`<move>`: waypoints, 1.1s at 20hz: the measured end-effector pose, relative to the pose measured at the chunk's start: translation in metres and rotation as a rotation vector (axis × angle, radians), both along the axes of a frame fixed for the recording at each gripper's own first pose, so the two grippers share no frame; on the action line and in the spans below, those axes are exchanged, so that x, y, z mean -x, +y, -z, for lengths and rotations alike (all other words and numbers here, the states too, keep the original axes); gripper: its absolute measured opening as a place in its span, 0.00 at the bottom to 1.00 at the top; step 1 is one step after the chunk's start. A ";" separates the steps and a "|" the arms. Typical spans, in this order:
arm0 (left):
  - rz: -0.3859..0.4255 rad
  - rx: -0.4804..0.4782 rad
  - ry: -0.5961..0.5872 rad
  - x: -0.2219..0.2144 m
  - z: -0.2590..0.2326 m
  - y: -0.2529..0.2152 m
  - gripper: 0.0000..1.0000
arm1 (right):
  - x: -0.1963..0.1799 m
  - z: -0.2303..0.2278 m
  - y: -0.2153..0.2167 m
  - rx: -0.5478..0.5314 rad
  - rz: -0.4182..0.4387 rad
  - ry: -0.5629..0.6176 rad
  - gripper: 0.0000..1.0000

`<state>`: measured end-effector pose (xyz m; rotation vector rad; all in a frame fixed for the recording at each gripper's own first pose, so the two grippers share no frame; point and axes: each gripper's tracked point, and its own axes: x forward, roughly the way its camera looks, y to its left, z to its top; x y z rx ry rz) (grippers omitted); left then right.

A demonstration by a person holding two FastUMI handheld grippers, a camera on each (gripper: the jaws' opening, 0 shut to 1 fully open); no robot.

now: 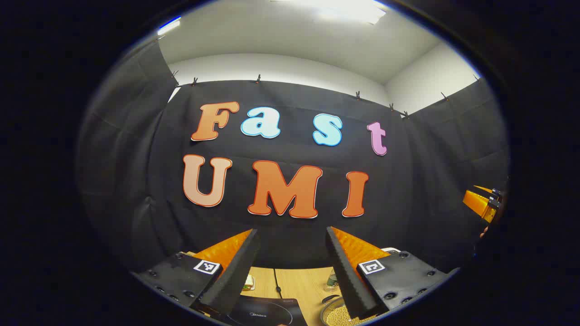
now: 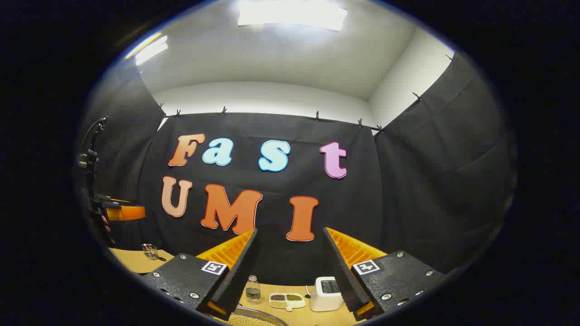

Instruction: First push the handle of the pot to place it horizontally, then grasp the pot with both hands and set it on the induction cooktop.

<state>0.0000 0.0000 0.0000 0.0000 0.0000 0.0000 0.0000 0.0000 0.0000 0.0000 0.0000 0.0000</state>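
Left gripper view shows the pot (image 1: 337, 314), filled with pale grains, low on the wooden desk (image 1: 299, 280), just right of the dark induction cooktop (image 1: 267, 312). The left hand-held gripper (image 1: 292, 271) hangs above them, fingers spread wide, holding nothing. In the right gripper view the right hand-held gripper (image 2: 290, 271) is likewise wide and empty above the pot's rim, with a small bottle (image 2: 253, 290), a divided dish (image 2: 286, 299) and a white appliance (image 2: 327, 293) beyond.
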 end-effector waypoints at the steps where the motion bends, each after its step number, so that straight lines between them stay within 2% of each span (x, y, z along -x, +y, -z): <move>1: -0.014 -0.004 -0.004 0.000 -0.001 0.004 0.94 | -0.002 -0.002 -0.003 0.006 0.009 -0.010 0.86; 4: -0.040 -0.015 -0.025 0.000 -0.007 0.011 0.98 | 0.001 -0.005 -0.004 0.026 0.022 -0.022 0.86; 7: -0.045 -0.042 -0.075 0.007 -0.017 0.013 0.97 | 0.001 0.000 0.002 0.039 0.015 -0.026 0.93; 11: -0.068 -0.079 -0.107 0.015 -0.027 0.016 0.98 | 0.001 -0.001 0.004 0.026 0.013 -0.026 0.95; 14: -0.070 -0.036 -0.171 0.022 -0.041 0.021 0.98 | 0.004 -0.010 0.004 0.030 0.011 -0.050 0.95; 22: -0.015 -0.002 -0.204 0.031 -0.048 0.003 0.96 | 0.010 -0.008 0.021 0.038 -0.032 -0.043 0.95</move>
